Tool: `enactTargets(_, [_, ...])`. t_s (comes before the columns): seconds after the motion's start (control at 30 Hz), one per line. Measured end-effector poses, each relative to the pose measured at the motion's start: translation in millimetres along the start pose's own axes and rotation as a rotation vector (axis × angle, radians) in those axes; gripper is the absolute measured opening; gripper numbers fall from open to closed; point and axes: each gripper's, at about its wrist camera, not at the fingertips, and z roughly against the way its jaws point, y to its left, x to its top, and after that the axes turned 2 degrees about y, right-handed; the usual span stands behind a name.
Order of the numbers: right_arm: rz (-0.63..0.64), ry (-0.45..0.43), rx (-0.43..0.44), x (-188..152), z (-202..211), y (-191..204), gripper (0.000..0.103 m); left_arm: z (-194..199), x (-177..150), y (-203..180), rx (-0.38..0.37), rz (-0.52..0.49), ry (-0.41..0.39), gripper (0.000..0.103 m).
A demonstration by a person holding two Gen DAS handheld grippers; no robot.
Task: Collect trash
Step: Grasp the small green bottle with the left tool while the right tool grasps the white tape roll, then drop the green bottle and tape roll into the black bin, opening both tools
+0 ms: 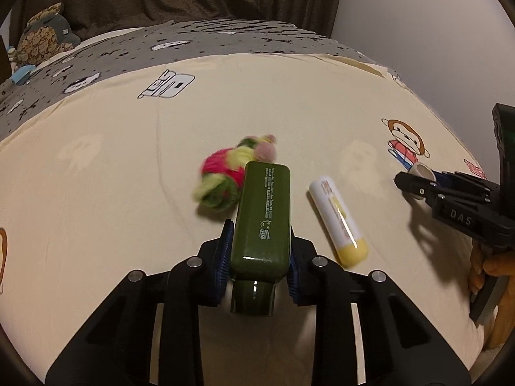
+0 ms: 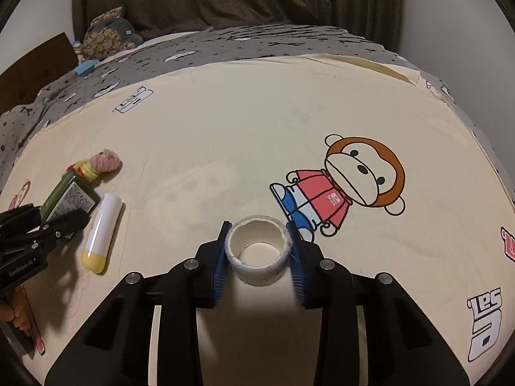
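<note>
My left gripper (image 1: 259, 234) is shut on a dark green bottle (image 1: 262, 215), cap end toward the camera; it also shows in the right wrist view (image 2: 69, 197). My right gripper (image 2: 257, 241) is shut on a white cardboard tube (image 2: 257, 251), open end facing the camera; the tube also shows in the left wrist view (image 1: 421, 173). A white tube with a yellow cap (image 1: 338, 218) lies on the bed just right of the green bottle, also in the right wrist view (image 2: 101, 233). A pink, green and yellow knitted toy (image 1: 231, 173) lies just beyond the bottle.
Everything lies on a cream bedsheet (image 2: 225, 148) with cartoon monkey prints. A grey patterned blanket (image 1: 193, 41) covers the far end. A stuffed toy (image 1: 42, 38) sits at the far left. A wall stands right of the bed.
</note>
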Motion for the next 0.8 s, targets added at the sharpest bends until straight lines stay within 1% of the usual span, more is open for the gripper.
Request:
enactTargets(0.2, [0.052, 0.003, 0.018, -23.4, 20.4, 16.9, 0.034, 26.0, -30.6, -1.8, 0.018, -0.009, 0.007, 0.026])
enactTargets(0.33, [0.082, -0.012, 0.036, -47.7, 45.0, 29.9, 0.034, 50.0, -57.0, -2.3, 0.021, 0.016, 0.007, 0.026])
enactTargets(0.47, [0.112, -0.031, 0.063, -71.9, 77.1, 42.2, 0.034, 85.2, -92.8, -4.6, 0.031, 0.048, -0.007, 0.026])
enactTargets(0.6, [0.153, -0.058, 0.083, -95.5, 111.9, 55.7, 0.034, 120.8, -125.4, -12.3, 0.054, 0.048, -0.030, 0.026])
enactTargets(0.8, [0.209, -0.093, 0.134, -142.4, 165.4, 77.2, 0.034, 172.6, -176.1, -31.0, 0.074, 0.043, -0.068, 0.026])
